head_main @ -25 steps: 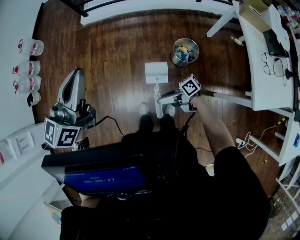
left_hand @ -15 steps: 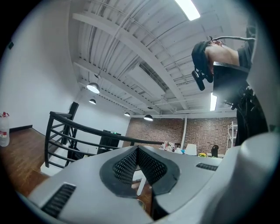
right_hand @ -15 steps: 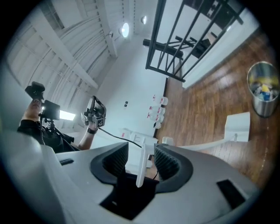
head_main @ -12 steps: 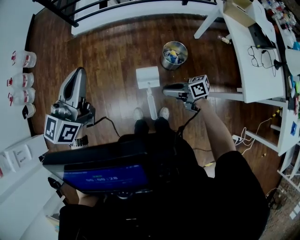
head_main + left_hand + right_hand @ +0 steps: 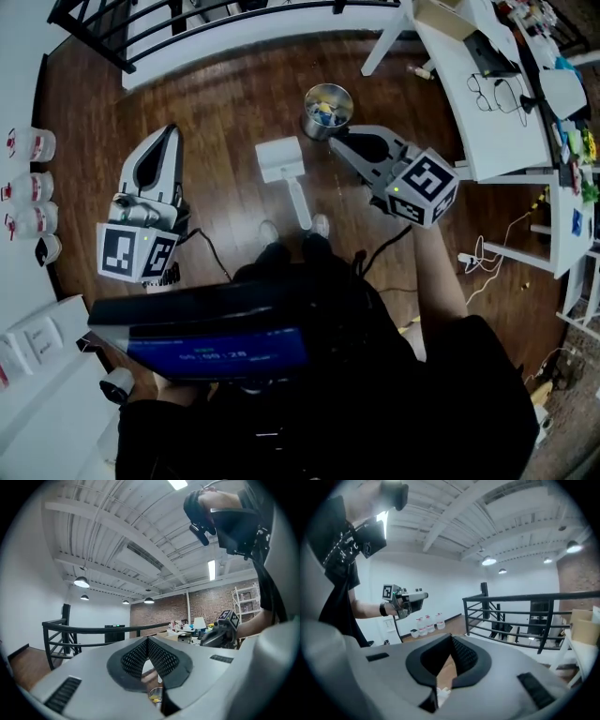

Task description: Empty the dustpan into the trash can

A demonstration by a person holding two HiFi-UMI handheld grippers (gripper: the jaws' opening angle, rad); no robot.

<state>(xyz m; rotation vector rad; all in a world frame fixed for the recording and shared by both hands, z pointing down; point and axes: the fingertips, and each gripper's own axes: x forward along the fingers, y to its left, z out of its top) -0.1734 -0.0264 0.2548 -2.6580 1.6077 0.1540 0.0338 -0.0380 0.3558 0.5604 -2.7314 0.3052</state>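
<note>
The white dustpan (image 5: 281,157) lies flat on the wooden floor (image 5: 216,94) at the middle of the head view. Its pan points toward the top of the frame and its handle runs down toward the person's shoes (image 5: 268,232). The round metal trash can (image 5: 327,108) stands just up and right of it, near but not touching, with yellow and blue scraps inside. The right tool (image 5: 337,141), at centre right, is above the floor, its tip just below the trash can in the frame. Its jaws have just been closing and meet with nothing between them. The left tool (image 5: 169,133), at the left, is likewise closed and empty.
</note>
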